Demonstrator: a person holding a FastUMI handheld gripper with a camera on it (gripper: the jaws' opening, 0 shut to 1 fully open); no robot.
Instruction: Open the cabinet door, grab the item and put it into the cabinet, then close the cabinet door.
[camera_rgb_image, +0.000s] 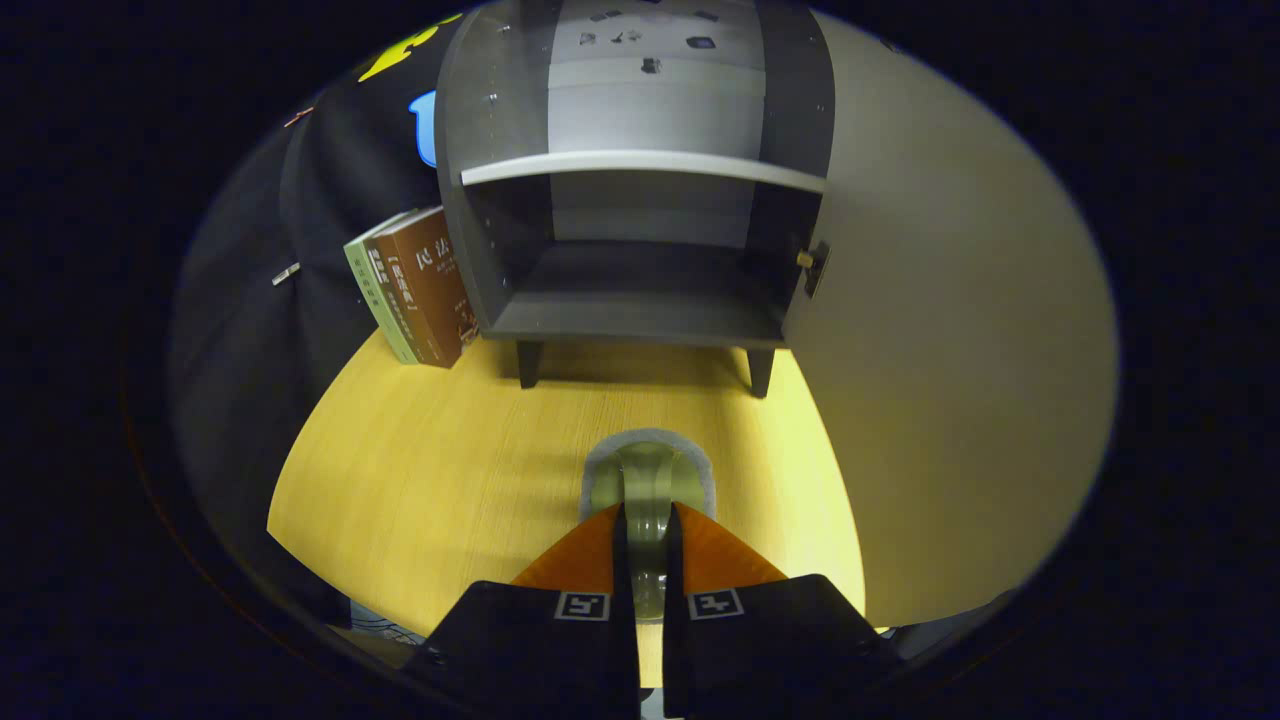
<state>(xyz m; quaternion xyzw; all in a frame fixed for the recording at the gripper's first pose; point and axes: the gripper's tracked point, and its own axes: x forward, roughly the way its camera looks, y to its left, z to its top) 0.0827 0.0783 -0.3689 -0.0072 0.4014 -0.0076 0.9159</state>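
Claw: the claw (648, 520) has its two fingers (580, 560) pressed on a thing between them, one on each side, so it is clamped on that thing.

Thing in the claw: it is a green cup (648, 480) with a pale rim. The fingers squeeze a thin upright part of it, maybe the handle or one wall; I cannot tell which. The round rim sticks out just past the fingertips.

Is the cup off the surface: I cannot tell. It looks close to the yellow wooden surface (430, 470), touching it or just above it.

Which way to go: the cabinet (640, 300) stands straight ahead of the cup, past a bare strip of surface. The cup and the open front of the cabinet line up, so I think the next move is straight forward and a bit up.

Cabinet floor: the bottom board sits on short dark legs (528, 362), so it is higher than the surface. The cup must rise to clear that front edge.

Shelf: a pale shelf (645, 165) crosses the cabinet above the bottom space. The cup should go in under it.

Door: the cabinet door (950, 340) is wide open, to the right of the cabinet. It is near the path, so a bump could happen.

Books: some books (415, 290) lean at the left of the cabinet.
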